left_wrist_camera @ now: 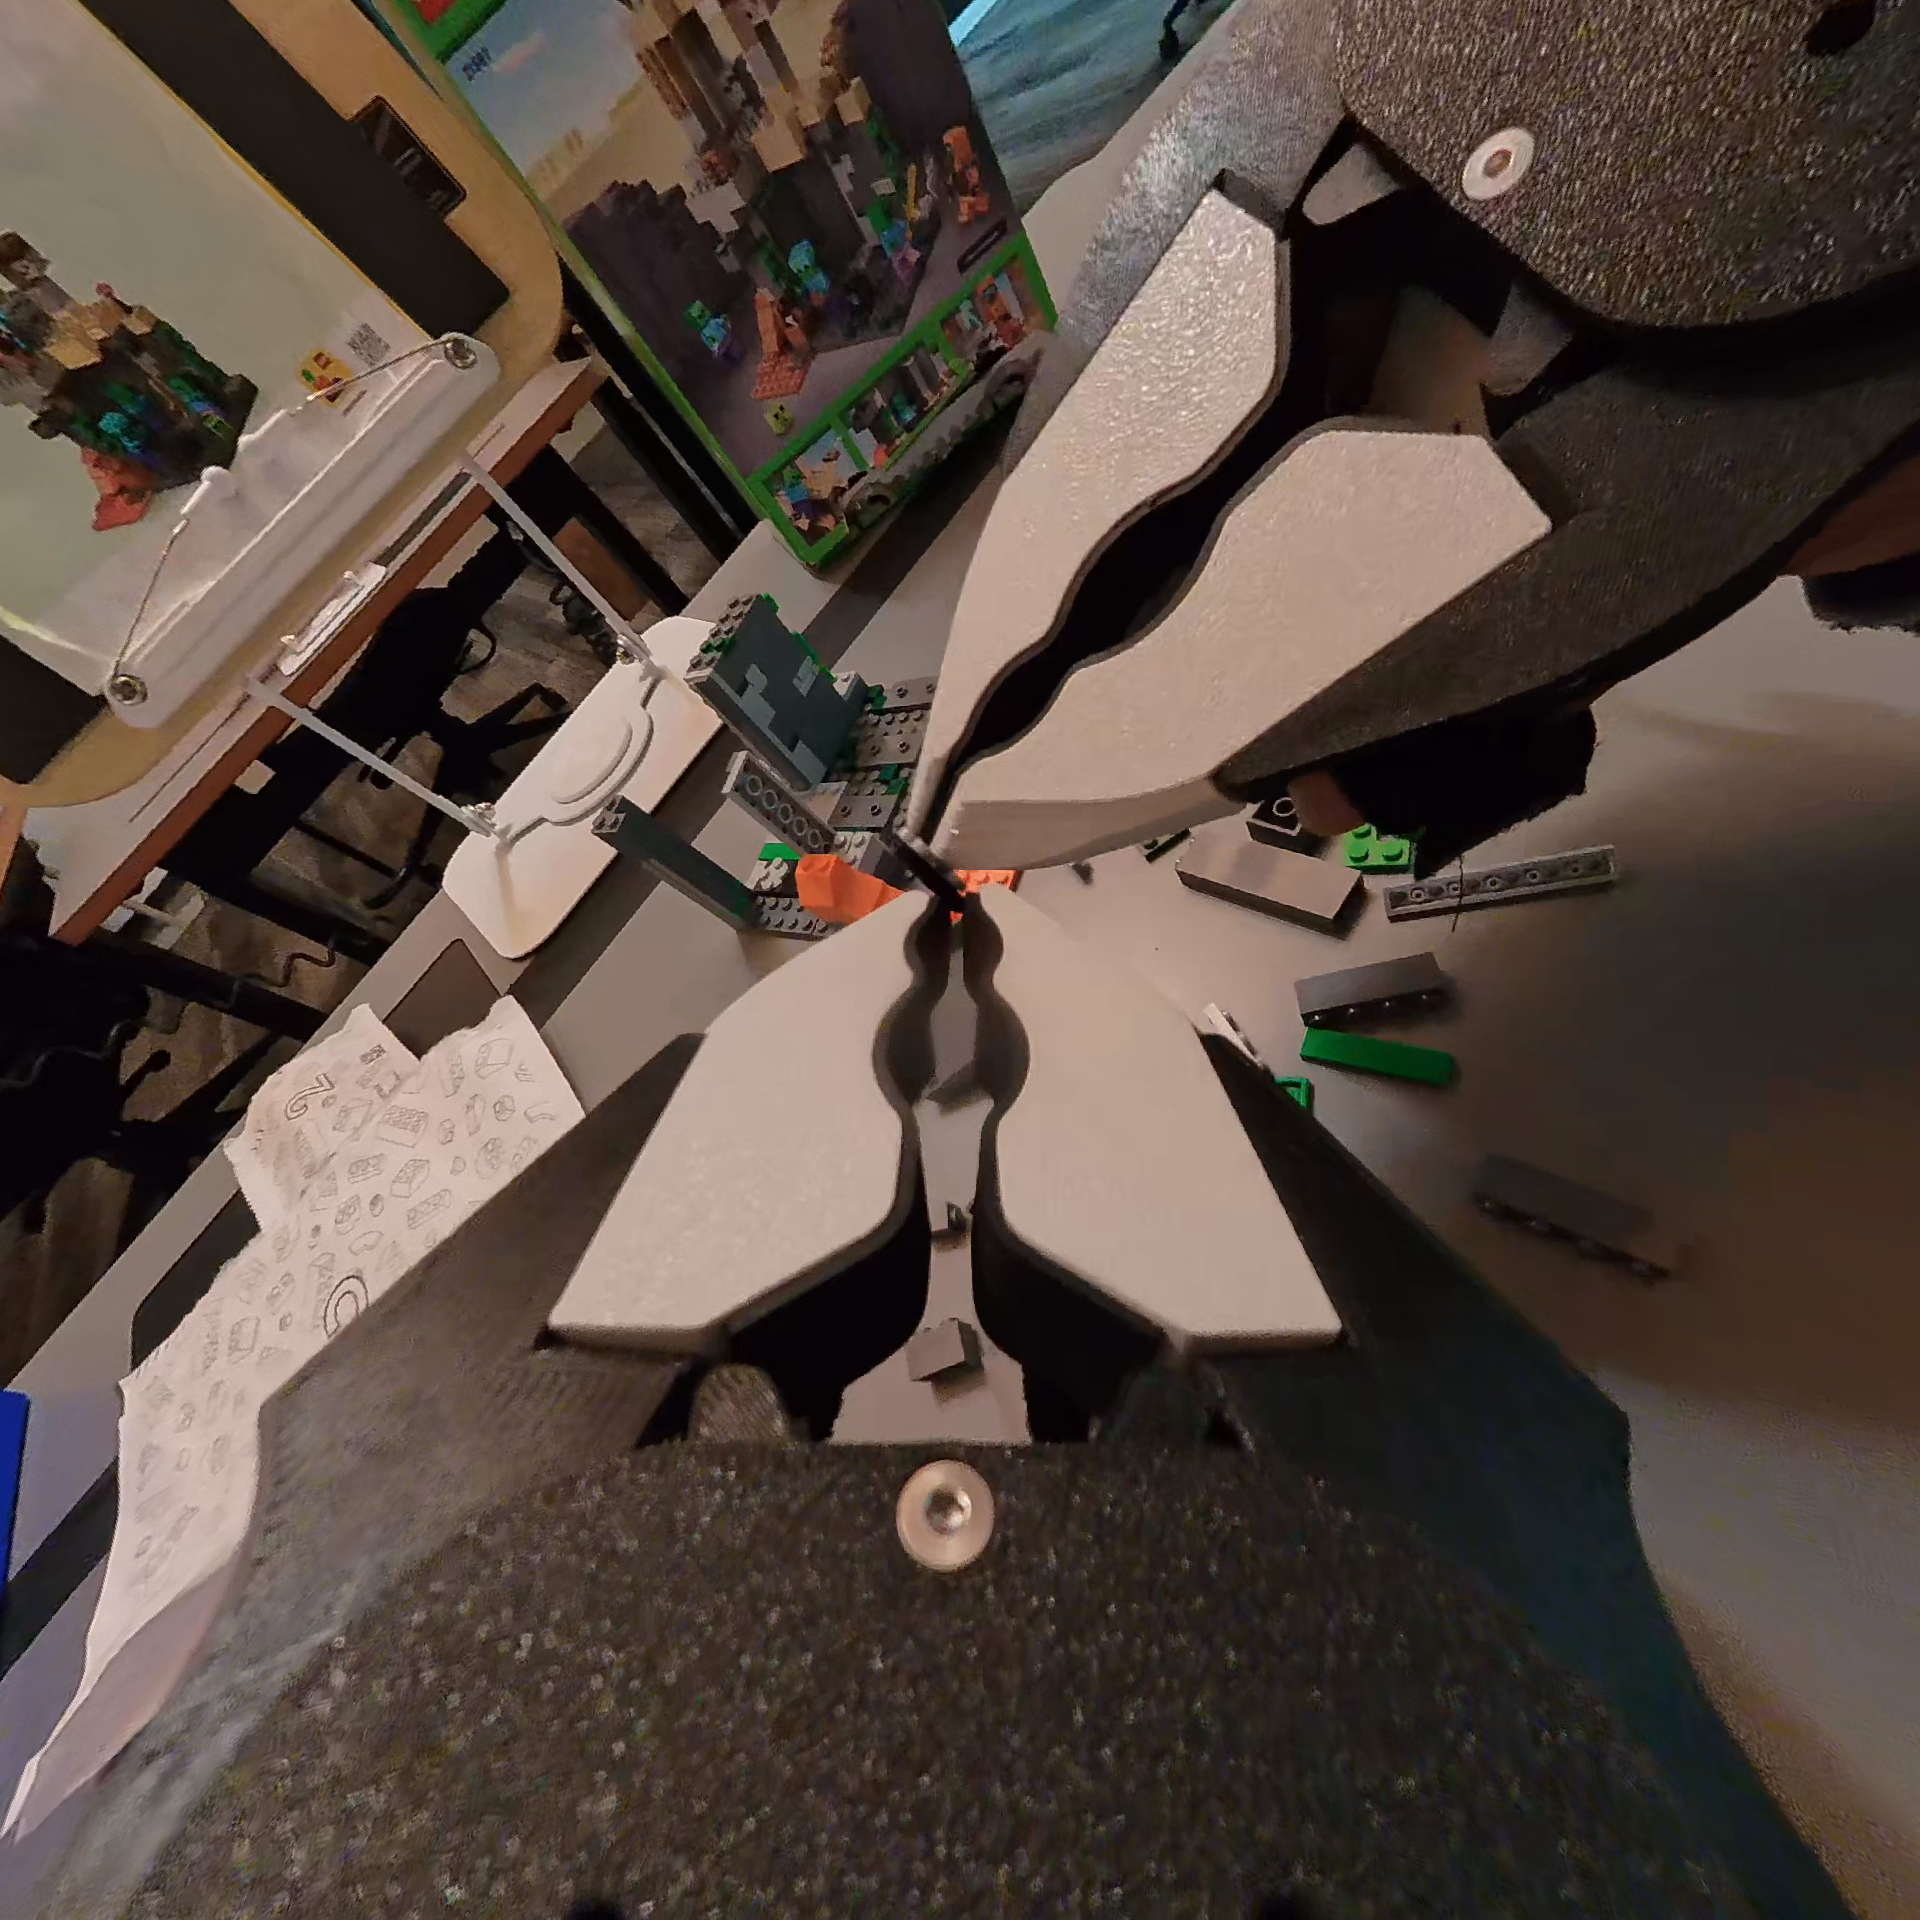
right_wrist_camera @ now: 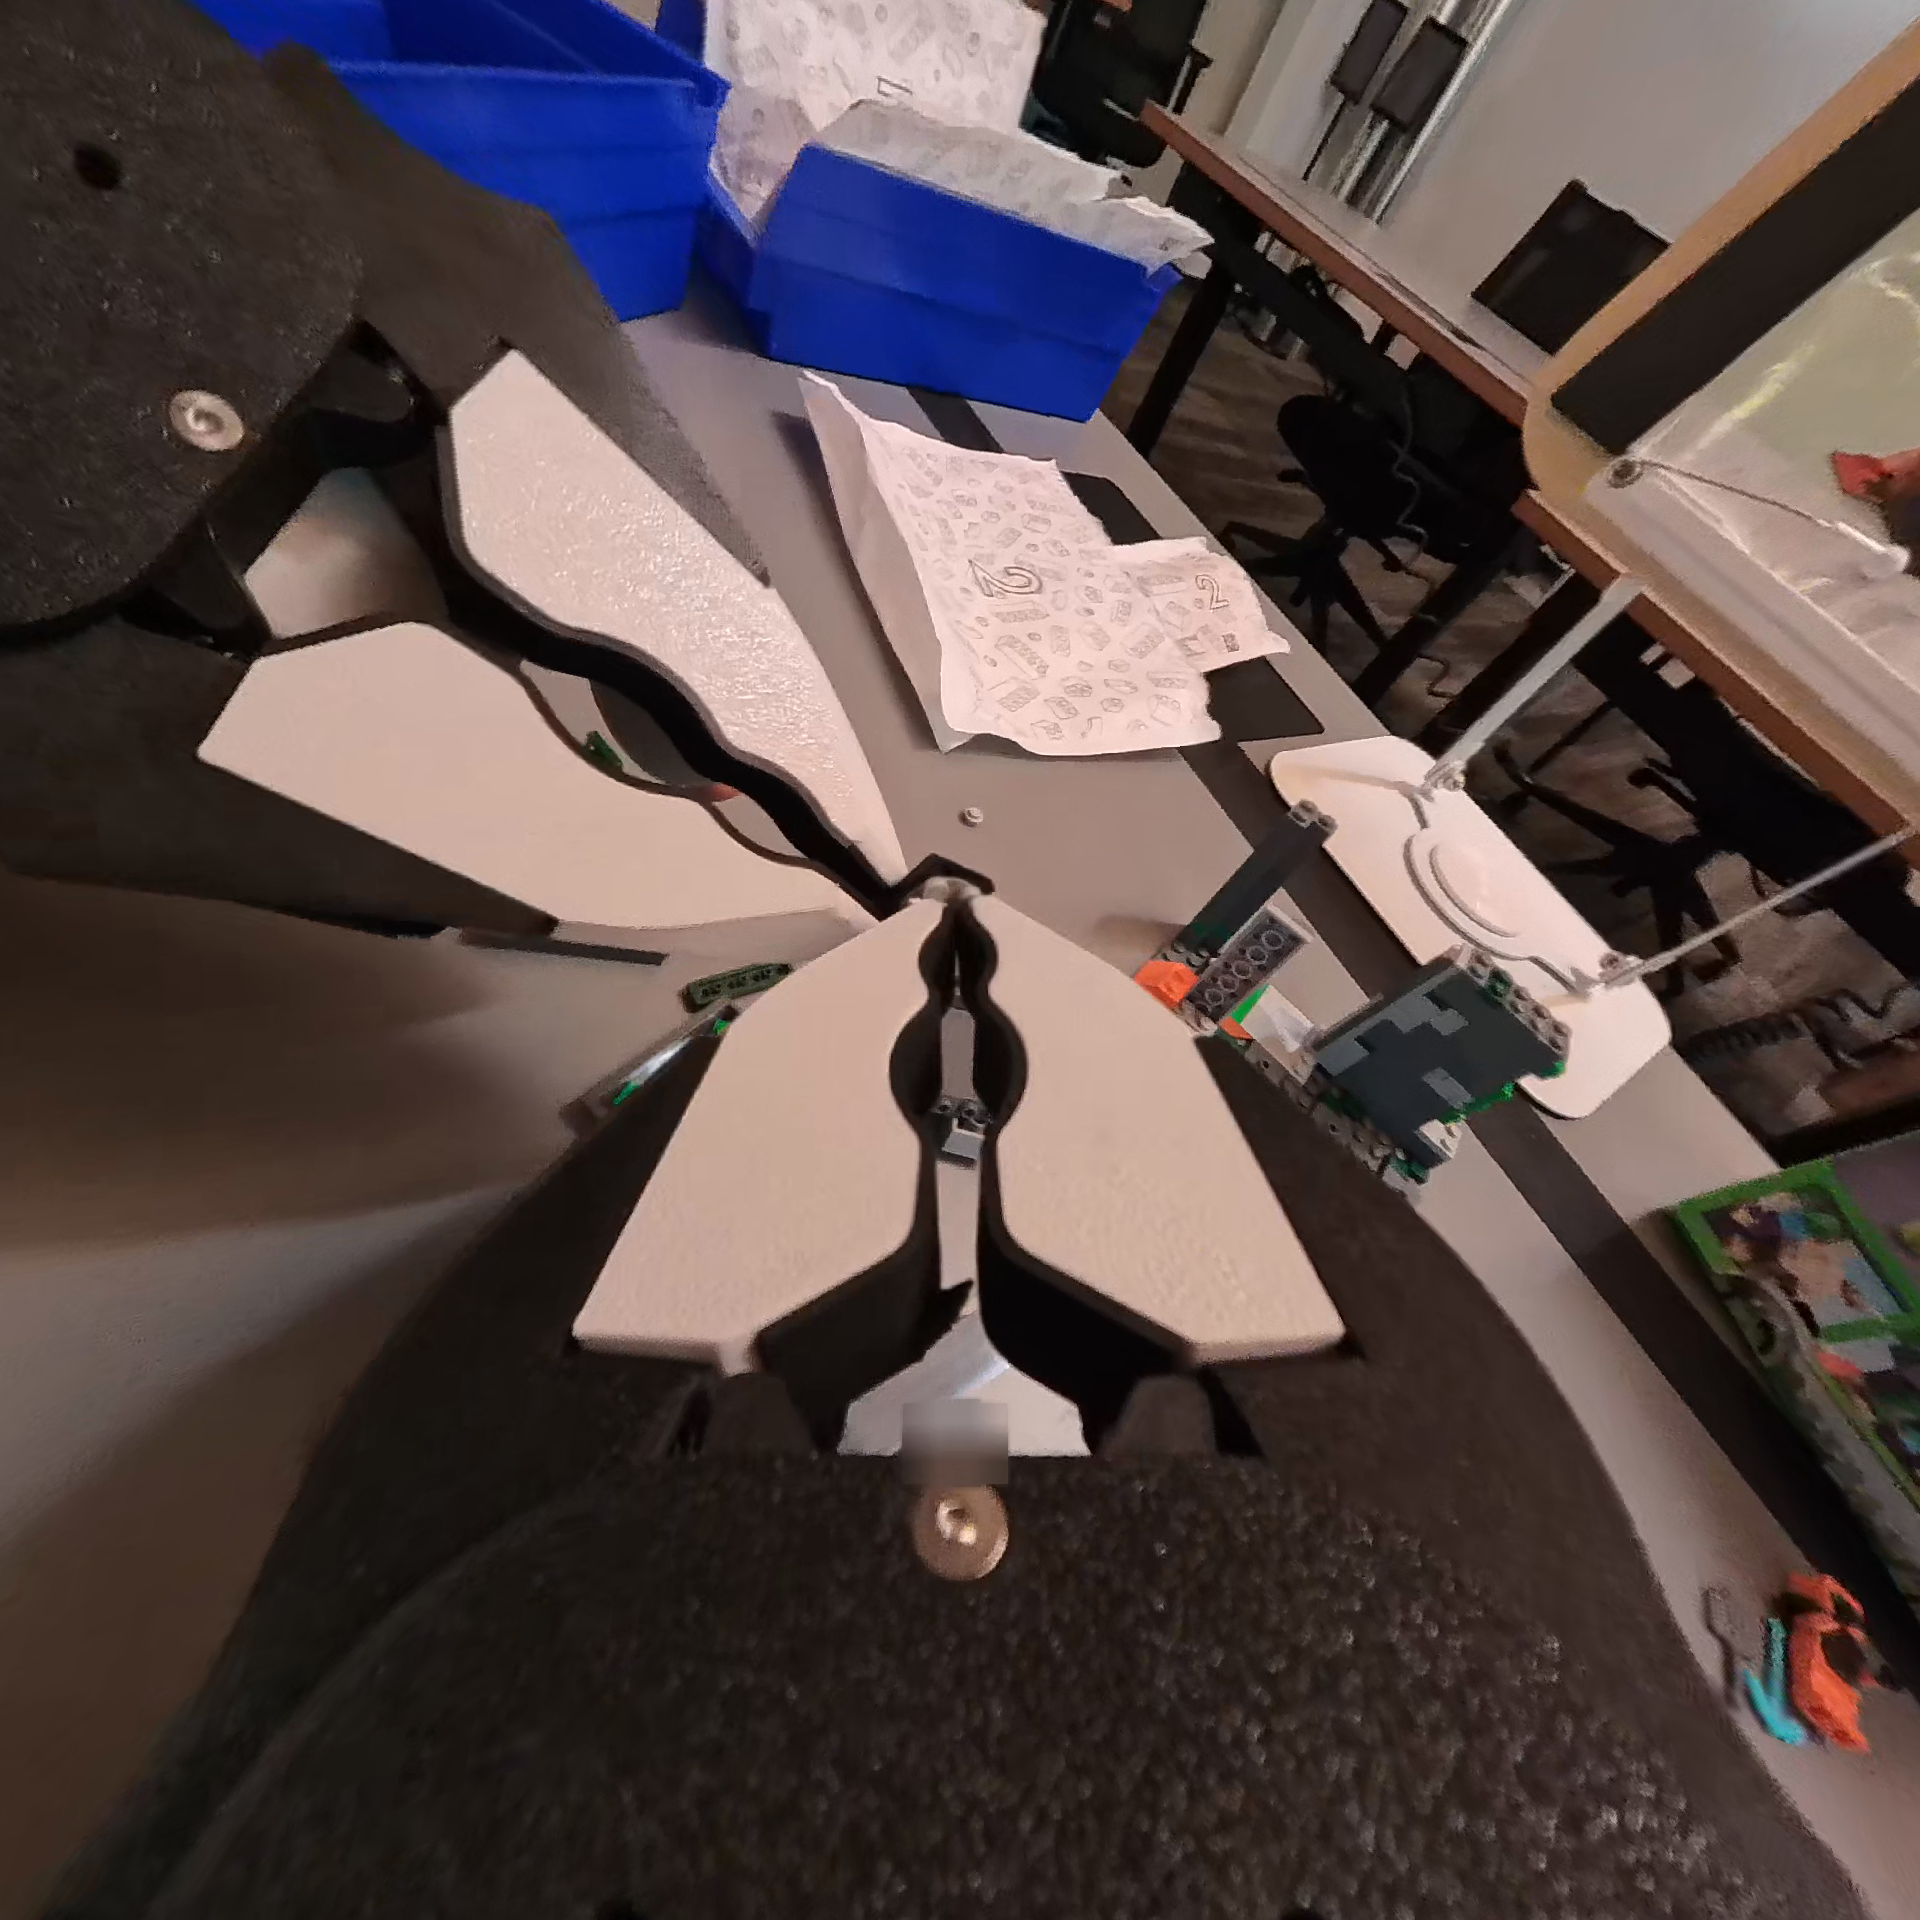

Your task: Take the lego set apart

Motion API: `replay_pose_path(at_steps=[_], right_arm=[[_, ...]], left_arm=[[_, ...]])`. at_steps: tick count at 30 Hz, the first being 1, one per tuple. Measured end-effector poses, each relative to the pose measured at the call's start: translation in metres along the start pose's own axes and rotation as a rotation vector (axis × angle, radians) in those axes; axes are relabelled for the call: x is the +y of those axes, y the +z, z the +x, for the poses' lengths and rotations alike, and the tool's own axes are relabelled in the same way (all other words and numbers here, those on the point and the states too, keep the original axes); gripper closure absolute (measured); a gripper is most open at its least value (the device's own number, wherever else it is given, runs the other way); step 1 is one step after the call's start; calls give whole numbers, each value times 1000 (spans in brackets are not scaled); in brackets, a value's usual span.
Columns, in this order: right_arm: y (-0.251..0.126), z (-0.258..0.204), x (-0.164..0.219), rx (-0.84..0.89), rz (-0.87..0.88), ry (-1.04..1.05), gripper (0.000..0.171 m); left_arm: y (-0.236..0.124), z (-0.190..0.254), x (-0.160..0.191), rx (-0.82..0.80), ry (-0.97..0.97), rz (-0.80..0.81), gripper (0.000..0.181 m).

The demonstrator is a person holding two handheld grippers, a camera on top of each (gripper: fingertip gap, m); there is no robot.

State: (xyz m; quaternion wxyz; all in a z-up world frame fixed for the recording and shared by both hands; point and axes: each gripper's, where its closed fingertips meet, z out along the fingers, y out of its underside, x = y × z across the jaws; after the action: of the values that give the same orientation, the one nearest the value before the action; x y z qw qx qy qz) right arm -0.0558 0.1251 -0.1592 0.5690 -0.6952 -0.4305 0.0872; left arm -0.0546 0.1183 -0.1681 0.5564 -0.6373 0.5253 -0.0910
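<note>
Both grippers meet tip to tip mid-frame, left gripper [left_wrist_camera: 943,902] and right gripper [left_wrist_camera: 928,854] each pinched narrow on one small dark piece [left_wrist_camera: 935,878]. Lego build [right_wrist_camera: 1439,1049] sits right of centre by the table edge [right_wrist_camera: 1621,1216], little room there. Printed paper bags [right_wrist_camera: 1049,613] upper centre.

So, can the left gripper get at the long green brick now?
Probably not yet. The left gripper is shut on a small dark piece, tip to tip with the right gripper. The green brick lies unobstructed on the table.
</note>
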Motion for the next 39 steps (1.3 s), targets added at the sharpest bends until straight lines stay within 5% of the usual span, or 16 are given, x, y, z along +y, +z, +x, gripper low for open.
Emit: replay_pose_path(at_steps=[12,23,39], right_arm=[[-1,-5,4,-67,5,-6,160],[-3,-11,7,-142,6,41,162],[-20,-31,4,-371,102,59,171]], left_arm=[[0,-1,5,23,-25,-22,178],[-2,9,9,84,94,-20,178],[-3,22,4,203,20,42,179]])
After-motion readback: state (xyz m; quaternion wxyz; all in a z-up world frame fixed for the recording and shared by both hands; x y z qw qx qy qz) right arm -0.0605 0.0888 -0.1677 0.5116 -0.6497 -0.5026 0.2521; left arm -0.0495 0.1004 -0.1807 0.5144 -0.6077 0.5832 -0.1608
